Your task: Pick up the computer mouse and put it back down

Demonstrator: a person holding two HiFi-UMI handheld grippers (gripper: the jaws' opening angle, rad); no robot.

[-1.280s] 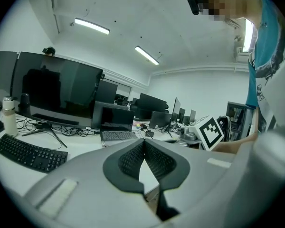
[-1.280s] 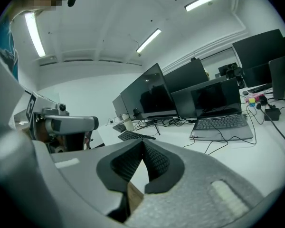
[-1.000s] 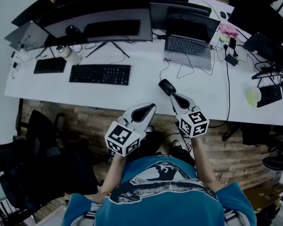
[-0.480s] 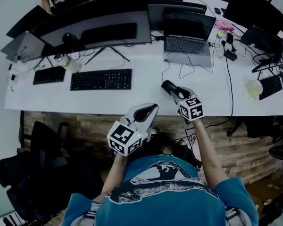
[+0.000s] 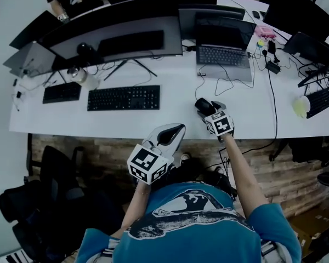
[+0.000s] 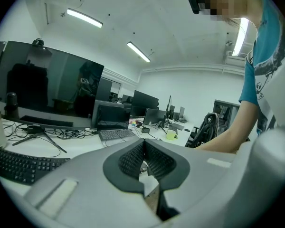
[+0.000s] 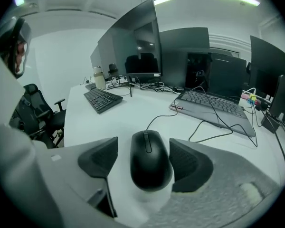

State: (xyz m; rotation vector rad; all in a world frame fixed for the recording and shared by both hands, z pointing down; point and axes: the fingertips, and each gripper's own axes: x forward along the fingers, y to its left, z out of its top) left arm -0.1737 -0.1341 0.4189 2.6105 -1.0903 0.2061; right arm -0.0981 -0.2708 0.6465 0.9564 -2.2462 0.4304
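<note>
The black wired computer mouse (image 7: 151,159) rests on the white desk (image 7: 133,113), between the jaws of my right gripper (image 7: 146,164). Those jaws are opening, and a gap shows on each side of the mouse. In the head view the mouse (image 5: 204,106) lies near the desk's front edge, just ahead of the right gripper (image 5: 211,112). My left gripper (image 5: 171,132) hangs in front of the desk edge, off the desk, shut with nothing in it. Its dark pads (image 6: 133,158) meet at the tip in the left gripper view.
An open laptop (image 5: 225,56) with loose cables stands behind the mouse. A black keyboard (image 5: 124,97) lies to the left, under a wide curved monitor (image 5: 115,29). A pale cup (image 5: 301,106) sits at the far right. An office chair (image 5: 60,166) stands below the desk edge on the left.
My right gripper has come down to the desk with the mouse, and its jaws have spread off it. The left gripper has shifted only slightly.
</note>
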